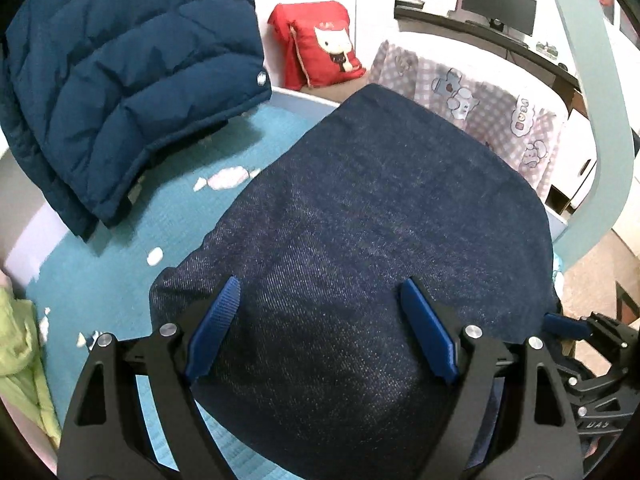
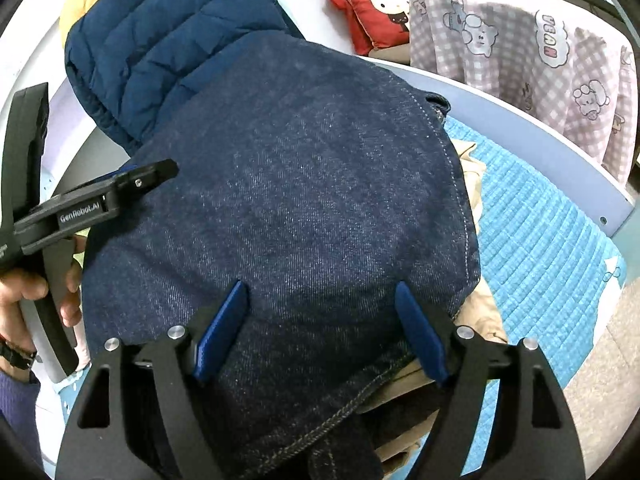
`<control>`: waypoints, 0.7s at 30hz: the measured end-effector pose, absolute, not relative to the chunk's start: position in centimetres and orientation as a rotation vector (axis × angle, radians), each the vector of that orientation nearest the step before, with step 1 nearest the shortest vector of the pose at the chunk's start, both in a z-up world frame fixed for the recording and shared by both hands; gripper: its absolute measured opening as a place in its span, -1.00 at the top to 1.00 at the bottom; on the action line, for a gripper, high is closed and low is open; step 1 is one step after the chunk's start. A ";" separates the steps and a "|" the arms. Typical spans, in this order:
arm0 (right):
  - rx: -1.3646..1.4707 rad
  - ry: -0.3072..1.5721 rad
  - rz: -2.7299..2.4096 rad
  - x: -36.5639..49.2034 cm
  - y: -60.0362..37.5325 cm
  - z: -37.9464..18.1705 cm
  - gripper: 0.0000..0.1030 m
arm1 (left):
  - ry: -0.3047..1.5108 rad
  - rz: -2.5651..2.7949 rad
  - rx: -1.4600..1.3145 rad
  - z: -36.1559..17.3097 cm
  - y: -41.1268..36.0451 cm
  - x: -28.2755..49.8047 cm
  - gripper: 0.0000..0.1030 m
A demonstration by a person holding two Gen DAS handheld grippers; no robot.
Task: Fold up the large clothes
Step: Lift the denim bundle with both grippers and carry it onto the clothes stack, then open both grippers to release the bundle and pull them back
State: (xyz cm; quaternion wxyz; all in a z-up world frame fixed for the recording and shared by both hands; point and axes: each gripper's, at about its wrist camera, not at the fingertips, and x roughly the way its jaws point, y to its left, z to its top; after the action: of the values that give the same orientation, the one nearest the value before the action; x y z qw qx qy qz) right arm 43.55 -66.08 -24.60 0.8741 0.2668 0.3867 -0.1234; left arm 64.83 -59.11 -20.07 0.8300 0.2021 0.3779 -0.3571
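A folded dark blue denim garment (image 1: pixel 360 220) lies on the teal mat (image 1: pixel 120 272); it also fills the right wrist view (image 2: pixel 300 200). My left gripper (image 1: pixel 320 292) is open, its blue fingers (image 1: pixel 216 320) spread just above the near part of the denim. My right gripper (image 2: pixel 320 296) is open too, fingers (image 2: pixel 420 332) spread over the denim near its hemmed edge. A tan garment (image 2: pixel 480 312) sticks out from under the denim on the right. The left gripper's body (image 2: pixel 100 200) shows at the denim's left edge.
A folded navy puffer jacket (image 1: pixel 120 80) lies at the back left of the mat, also seen in the right wrist view (image 2: pixel 172 40). A red cat cushion (image 1: pixel 320 44), a checked blanket (image 1: pixel 480 108) and a light green garment (image 1: pixel 20 360) lie around. White scraps (image 1: pixel 228 178) dot the mat.
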 end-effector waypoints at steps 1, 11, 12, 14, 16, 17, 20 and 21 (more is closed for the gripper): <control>0.560 0.806 -0.261 43.3 -66.2 -24.4 -0.47 | 0.782 -0.768 0.430 -19.7 -58.9 64.3 -0.62; 0.582 0.782 -0.353 39.9 -65.1 -21.9 -0.58 | 0.666 -0.877 0.320 -14.5 -53.7 58.5 -0.89; 0.584 0.773 -0.356 39.5 -65.0 -21.6 -0.60 | 0.659 -0.873 0.304 -13.9 -52.7 58.0 -0.89; 0.592 0.743 -0.345 38.6 -64.4 -20.5 -0.61 | 0.646 -0.878 0.283 -12.9 -50.4 56.8 -0.89; 0.556 0.729 -0.333 38.0 -63.1 -19.1 -0.65 | 0.638 -0.844 0.263 -12.3 -47.8 55.8 -0.89; 0.547 0.730 -0.331 37.9 -62.6 -18.7 -0.67 | 0.642 -0.839 0.251 -12.1 -46.6 55.4 -0.89; 0.509 0.733 -0.316 37.2 -60.3 -17.4 -0.76 | 0.647 -0.774 0.242 -12.0 -43.0 53.6 -0.89; 0.490 0.734 -0.313 37.0 -59.4 -17.0 -0.80 | 0.640 -0.752 0.248 -12.1 -41.5 52.7 -0.90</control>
State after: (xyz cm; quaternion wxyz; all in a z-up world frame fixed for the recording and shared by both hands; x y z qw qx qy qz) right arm 36.96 -59.45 -16.99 0.8923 0.2364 0.3536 -0.1511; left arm 52.67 -41.53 -12.06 0.8732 0.1189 0.3063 -0.3600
